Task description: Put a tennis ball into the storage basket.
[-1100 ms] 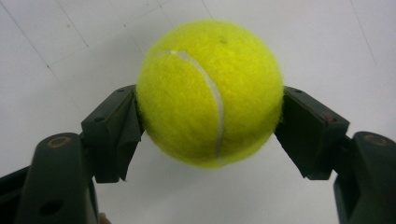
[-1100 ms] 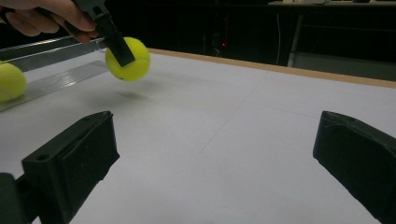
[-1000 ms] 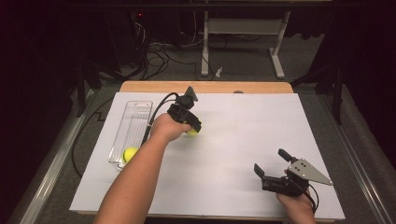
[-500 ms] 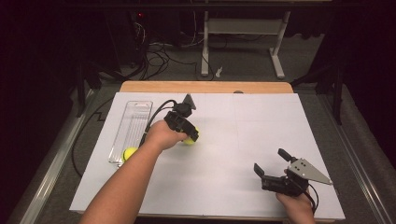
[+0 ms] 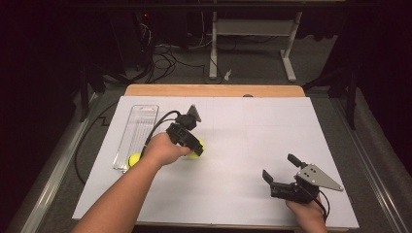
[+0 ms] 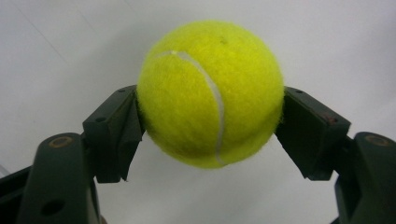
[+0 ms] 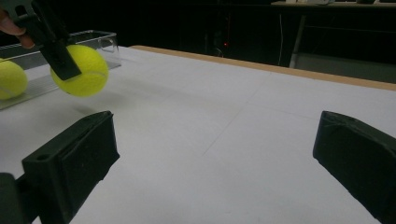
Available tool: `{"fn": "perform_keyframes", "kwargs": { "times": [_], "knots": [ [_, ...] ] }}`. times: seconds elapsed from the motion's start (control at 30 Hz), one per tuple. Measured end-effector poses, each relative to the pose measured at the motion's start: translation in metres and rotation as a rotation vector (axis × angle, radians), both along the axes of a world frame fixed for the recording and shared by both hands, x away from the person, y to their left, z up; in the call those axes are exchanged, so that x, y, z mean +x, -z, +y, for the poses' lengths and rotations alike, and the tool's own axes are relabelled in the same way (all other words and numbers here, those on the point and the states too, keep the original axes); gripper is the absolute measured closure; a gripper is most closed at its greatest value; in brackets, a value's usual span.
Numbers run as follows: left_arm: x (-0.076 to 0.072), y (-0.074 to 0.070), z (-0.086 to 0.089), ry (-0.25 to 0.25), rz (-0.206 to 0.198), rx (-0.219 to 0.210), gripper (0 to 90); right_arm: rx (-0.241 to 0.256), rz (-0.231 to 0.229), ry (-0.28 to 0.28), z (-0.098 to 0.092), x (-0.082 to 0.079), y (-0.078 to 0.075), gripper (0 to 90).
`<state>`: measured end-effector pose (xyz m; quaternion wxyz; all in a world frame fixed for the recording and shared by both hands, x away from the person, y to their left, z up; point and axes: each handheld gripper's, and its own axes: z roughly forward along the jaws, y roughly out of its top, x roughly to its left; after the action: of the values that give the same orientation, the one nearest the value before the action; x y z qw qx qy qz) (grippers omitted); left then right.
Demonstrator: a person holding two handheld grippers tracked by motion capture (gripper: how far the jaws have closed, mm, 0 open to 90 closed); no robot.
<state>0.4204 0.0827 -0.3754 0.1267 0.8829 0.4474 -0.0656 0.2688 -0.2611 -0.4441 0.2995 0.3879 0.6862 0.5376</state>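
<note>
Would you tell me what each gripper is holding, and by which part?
The left gripper clamps a tennis ball across its middle, on opposite sides. The right gripper holds nothing.

Dark room, perhaps carpeted floor (image 5: 252,73)

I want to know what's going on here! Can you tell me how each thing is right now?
Left gripper: shut on a tennis ball.
Held tennis ball: squeezed between both jaws, lifted just off the table, a shadow under it.
Right gripper: open, holding nothing, low over the table.
Clear tray: lying flat, open on top.
Second tennis ball: resting in the near end of the tray.
Table: covered with white paper.
</note>
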Motion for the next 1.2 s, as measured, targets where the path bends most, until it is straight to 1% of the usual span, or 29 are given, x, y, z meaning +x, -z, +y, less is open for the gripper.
{"fn": "perform_keyframes", "kwargs": {
  "times": [0.1,0.2,0.27,0.47,0.63,0.77,0.83,0.9,0.93,1.03,1.07,1.13,1.17,1.2],
  "knots": [
    [-0.003,-0.002,0.002,0.001,0.012,0.003,27.6,-0.004,0.006,-0.004,0.001,0.0,0.001,0.5],
    [-0.006,-0.003,0.003,0.006,0.013,0.011,27.7,-0.004,0.004,-0.005,0.001,-0.001,0.001,0.5],
    [-0.007,-0.003,0.003,0.009,0.021,0.012,27.6,-0.007,0.003,-0.005,0.001,-0.001,0.001,0.5],
    [-0.014,-0.002,-0.002,0.041,0.042,0.026,27.7,-0.001,0.007,0.004,-0.002,-0.002,0.001,0.5],
    [-0.02,0.001,-0.004,0.062,0.061,0.048,27.6,-0.002,0.004,0.004,-0.001,-0.003,0.001,0.5],
    [-0.021,0.002,-0.002,0.063,0.093,0.029,27.7,-0.003,0.004,0.003,-0.001,-0.003,0.001,0.5],
    [-0.023,0.002,-0.002,0.071,0.098,0.043,27.7,-0.003,0.004,0.003,-0.001,-0.003,0.001,0.5],
    [-0.023,0.001,-0.002,0.072,0.104,0.046,27.7,-0.002,0.003,0.003,-0.001,-0.003,0.001,0.5],
    [-0.024,0.0,-0.001,0.073,0.102,0.046,27.8,-0.003,0.002,0.003,-0.002,-0.003,0.001,0.5],
    [-0.025,-0.001,0.0,0.074,0.113,0.04,27.8,-0.003,0.001,0.004,-0.002,-0.003,0.0,0.5],
    [-0.025,-0.002,0.0,0.078,0.118,0.042,27.8,-0.004,0.0,0.004,-0.002,-0.003,0.0,0.5],
    [-0.025,-0.003,0.001,0.086,0.132,0.031,27.7,-0.003,0.0,0.004,-0.002,-0.003,0.0,0.5],
    [-0.025,-0.004,0.002,0.083,0.139,0.025,27.8,-0.003,0.0,0.004,-0.002,-0.003,0.0,0.5],
    [-0.025,-0.006,0.002,0.083,0.138,0.032,27.7,-0.004,0.0,0.004,-0.002,-0.003,0.0,0.5]
  ]
}}
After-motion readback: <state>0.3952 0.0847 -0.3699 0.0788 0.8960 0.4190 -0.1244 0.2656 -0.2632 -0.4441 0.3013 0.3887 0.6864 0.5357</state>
